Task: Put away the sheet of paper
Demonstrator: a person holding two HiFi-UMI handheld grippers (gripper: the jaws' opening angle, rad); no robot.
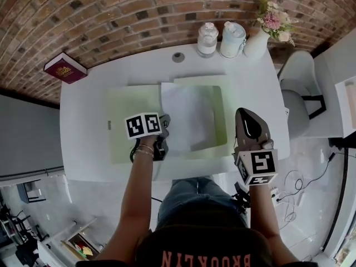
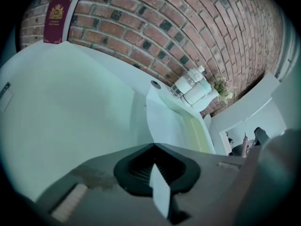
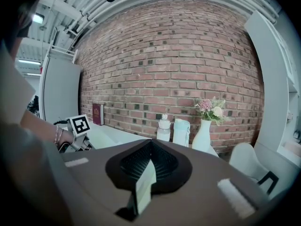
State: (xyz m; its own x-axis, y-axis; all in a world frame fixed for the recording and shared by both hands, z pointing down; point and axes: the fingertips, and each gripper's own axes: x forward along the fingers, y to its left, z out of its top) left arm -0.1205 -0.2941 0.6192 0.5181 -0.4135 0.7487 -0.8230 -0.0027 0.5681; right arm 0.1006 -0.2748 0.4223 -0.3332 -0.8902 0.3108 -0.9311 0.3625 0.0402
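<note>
A white sheet of paper lies on the right half of an open pale green folder on the white table. My left gripper rests low over the folder's middle, at the sheet's left edge, its jaws shut with nothing between them. In the left gripper view the sheet and the folder spread out beyond the closed jaws. My right gripper hovers at the table's right front edge, off the folder, shut and empty.
A maroon book lies at the far left corner. A clear bottle, a pale jug and a white vase with flowers stand along the back edge. A white chair sits to the right. A brick wall runs behind the table.
</note>
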